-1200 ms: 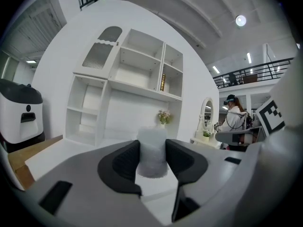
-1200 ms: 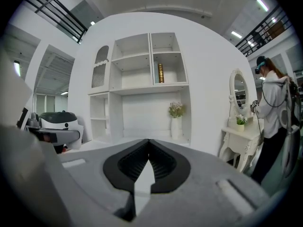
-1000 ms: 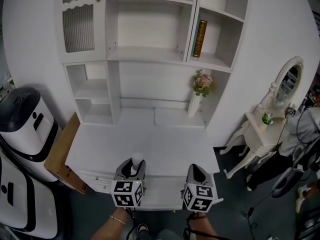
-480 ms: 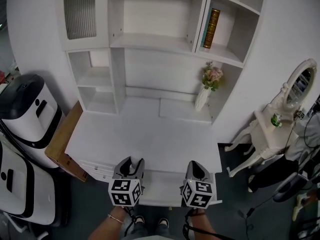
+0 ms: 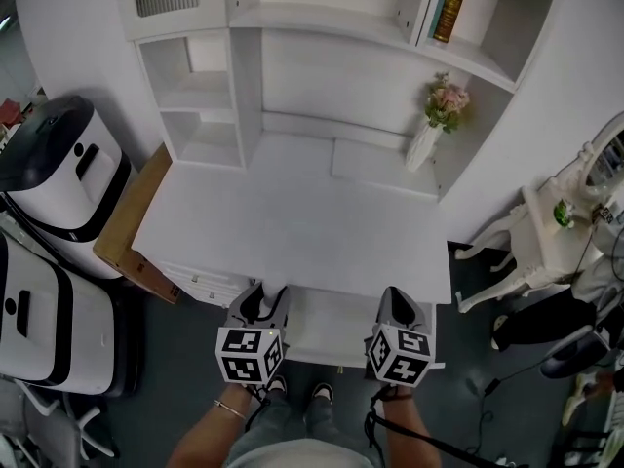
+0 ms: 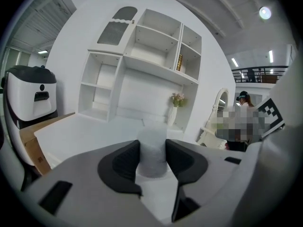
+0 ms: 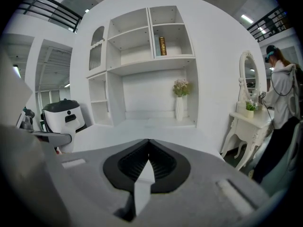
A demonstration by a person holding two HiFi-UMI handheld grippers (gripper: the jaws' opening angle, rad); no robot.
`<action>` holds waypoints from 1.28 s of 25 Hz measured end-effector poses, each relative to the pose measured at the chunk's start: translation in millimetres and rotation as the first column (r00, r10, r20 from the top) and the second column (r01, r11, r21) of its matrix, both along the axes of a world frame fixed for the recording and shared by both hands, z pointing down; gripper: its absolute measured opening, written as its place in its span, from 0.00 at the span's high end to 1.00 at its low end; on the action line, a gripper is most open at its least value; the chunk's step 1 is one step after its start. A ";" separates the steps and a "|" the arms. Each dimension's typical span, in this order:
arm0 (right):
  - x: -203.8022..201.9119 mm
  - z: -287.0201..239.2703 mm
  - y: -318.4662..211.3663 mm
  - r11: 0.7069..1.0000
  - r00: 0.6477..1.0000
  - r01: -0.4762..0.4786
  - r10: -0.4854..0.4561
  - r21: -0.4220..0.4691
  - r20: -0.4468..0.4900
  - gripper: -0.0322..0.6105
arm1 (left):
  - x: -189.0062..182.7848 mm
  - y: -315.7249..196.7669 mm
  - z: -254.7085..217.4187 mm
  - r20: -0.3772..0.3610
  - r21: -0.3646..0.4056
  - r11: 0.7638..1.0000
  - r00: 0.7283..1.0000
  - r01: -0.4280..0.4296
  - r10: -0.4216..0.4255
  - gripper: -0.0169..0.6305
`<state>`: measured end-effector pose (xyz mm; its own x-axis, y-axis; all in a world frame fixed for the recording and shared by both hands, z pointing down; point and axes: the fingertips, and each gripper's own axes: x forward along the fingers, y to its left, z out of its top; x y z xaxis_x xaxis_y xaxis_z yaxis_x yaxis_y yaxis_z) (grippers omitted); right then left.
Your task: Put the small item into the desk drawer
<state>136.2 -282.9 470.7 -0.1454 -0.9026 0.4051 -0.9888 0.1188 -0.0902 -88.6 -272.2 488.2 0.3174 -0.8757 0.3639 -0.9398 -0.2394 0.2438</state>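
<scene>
Overhead, two low; seemingly common desk (image 5: 292,232)

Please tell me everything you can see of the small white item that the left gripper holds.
The small white item is a short, rounded cylinder, matt and slightly frosted; its material I cannot tell. It stands upright, clamped between the two dark pads of the left gripper, its top rising above them. Nothing else touches it.

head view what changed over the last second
Both grippers sank toward the open drawer at the front of the desk, and the camera tipped down, so the shelves slid up the frame. Nothing taken or let go: the left gripper stays shut on the small white item, the right gripper stays shut and empty, the drawer stays open.
</scene>
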 end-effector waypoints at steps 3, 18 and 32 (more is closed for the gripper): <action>0.4 8.6 -1.1 1.000 1.000 -0.002 0.002 -0.011 0.002 0.94 | -2.6 7.8 16.5 -0.002 -0.036 0.999 1.000 0.004 -0.004 0.72; 6.2 37.7 0.6 0.998 1.000 -0.024 0.024 -0.054 0.000 0.94 | 6.4 39.1 117.7 0.030 -0.321 0.934 0.984 -0.154 0.173 0.72; 25.2 60.9 10.5 0.991 0.996 -0.088 0.086 -0.098 -0.029 0.94 | 34.5 12.4 180.2 0.178 -0.496 0.797 0.858 -0.344 0.481 0.72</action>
<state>161.3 -272.4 531.6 -0.0567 -0.8665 0.4959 -0.9971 0.0238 -0.0726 -54.1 -259.8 668.4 0.4349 -0.4130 0.8002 -0.8172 -0.5542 0.1582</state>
